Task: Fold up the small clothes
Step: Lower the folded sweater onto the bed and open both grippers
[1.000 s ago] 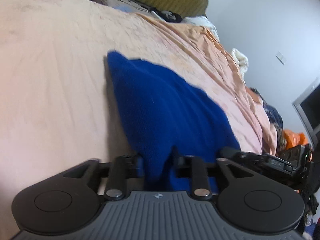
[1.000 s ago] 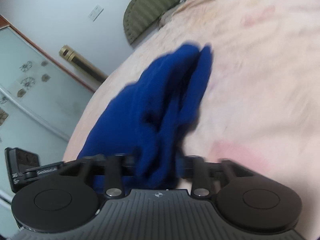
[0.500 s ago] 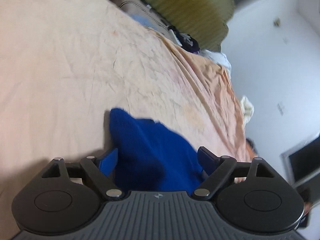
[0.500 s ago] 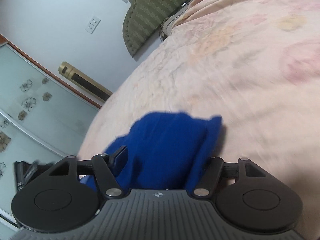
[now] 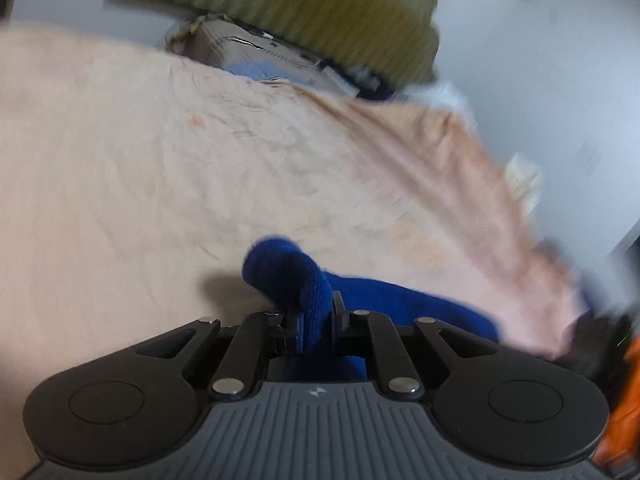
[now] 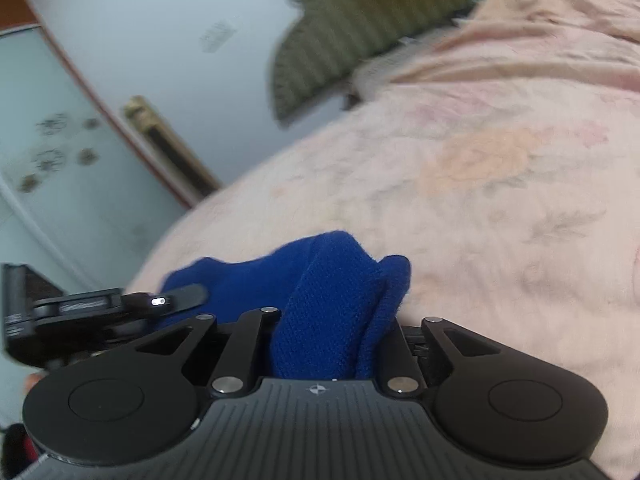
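A small dark blue knit garment lies on a peach bedsheet. My left gripper is shut on a bunched edge of it, and a rounded lump of the cloth sticks up past the fingertips. In the right wrist view the same blue garment fills the space between the fingers of my right gripper, which is shut on a thick fold of it. The left gripper's body shows at the left of that view, close beside the cloth.
A green striped headboard stands at the far end of the bed, with a cardboard box below it. A white wall and a glass door lie to the left in the right wrist view. Orange items sit at the right edge.
Both grippers were open over the blue garment half a second ago and have now shut on its near edge. The cloth has bunched up between the fingers.
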